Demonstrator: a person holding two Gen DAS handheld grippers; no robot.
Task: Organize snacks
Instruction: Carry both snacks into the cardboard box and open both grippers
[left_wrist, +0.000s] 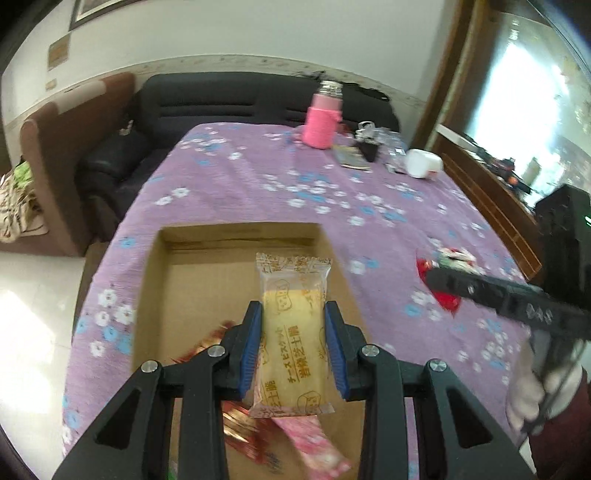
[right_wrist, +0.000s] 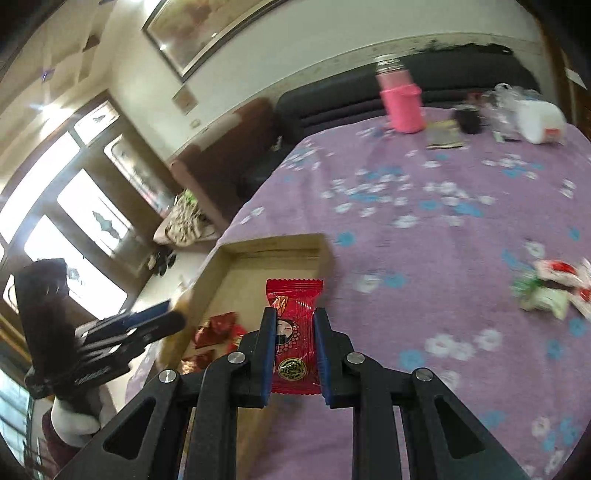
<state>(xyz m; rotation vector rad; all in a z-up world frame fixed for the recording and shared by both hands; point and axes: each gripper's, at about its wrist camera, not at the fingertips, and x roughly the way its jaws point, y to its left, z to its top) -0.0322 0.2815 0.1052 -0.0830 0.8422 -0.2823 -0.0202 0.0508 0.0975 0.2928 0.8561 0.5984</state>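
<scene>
- Left gripper (left_wrist: 294, 334) is nearest, its jaws pinching a yellow biscuit pack (left_wrist: 291, 332) above the cardboard box (left_wrist: 207, 280).
- Right gripper (right_wrist: 294, 349) has its jaws clamped on a red candy (right_wrist: 294, 332), over the box's (right_wrist: 236, 273) right edge.
- Red and pink wrappers (left_wrist: 306, 446) lie in the near end of the box.
- More loose snacks (right_wrist: 554, 288) sit on the purple table (right_wrist: 424, 229), right of the box.
- Far off stands a pink bottle (left_wrist: 322, 118).

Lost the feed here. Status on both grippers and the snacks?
Left gripper shut on yellow biscuit packet, above open cardboard box. Right gripper shut on red candy wrapper, near box edge. Nothing in the way.
</scene>
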